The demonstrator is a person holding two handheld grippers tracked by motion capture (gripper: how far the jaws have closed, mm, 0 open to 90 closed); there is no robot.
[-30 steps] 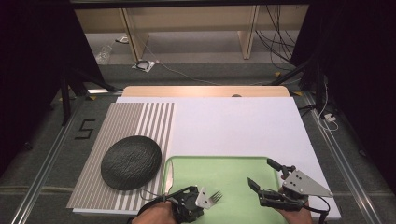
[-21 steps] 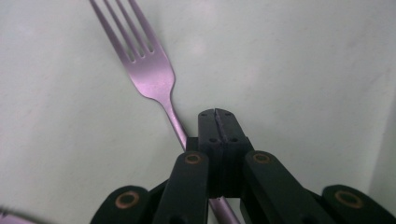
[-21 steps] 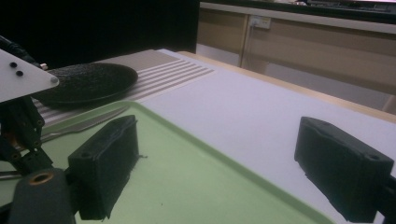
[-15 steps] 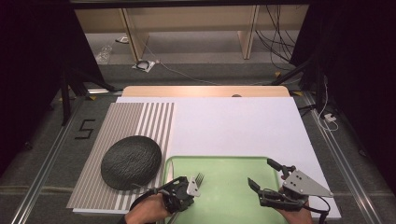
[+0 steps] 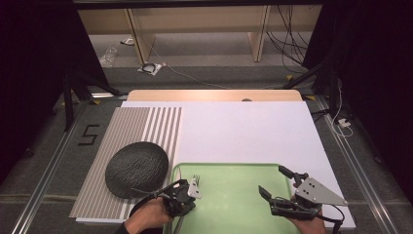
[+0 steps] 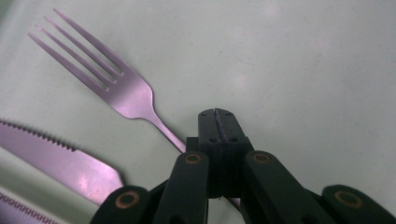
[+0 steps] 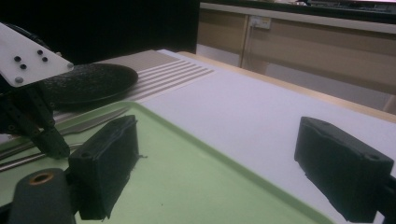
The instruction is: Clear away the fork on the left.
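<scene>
**A:** Where is the fork (image 6: 116, 91) now, and do you have it?

**B:** It is in your left gripper (image 6: 217, 116). The jaws are pressed together on the thin handle, near the neck, and the tines point away over the green tray (image 5: 234, 204), at its left side. A knife (image 6: 56, 156) lies just beside the fork.

**A:** And my right gripper (image 5: 277, 187)?

**B:** Its jaws stand wide apart and nothing is between them. It waits over the right part of the tray.

**A:** How will the fork behave?

**B:** I judge it is light, stiff metal and quite smooth, so it can turn or slip between the pads. Your grip is close to the neck, so the long handle behind may pull it down. Please keep the pressure firm and move slowly. The black plate (image 5: 137, 168) is near, on the striped mat (image 5: 104, 141), so a short carry could be enough.
</scene>
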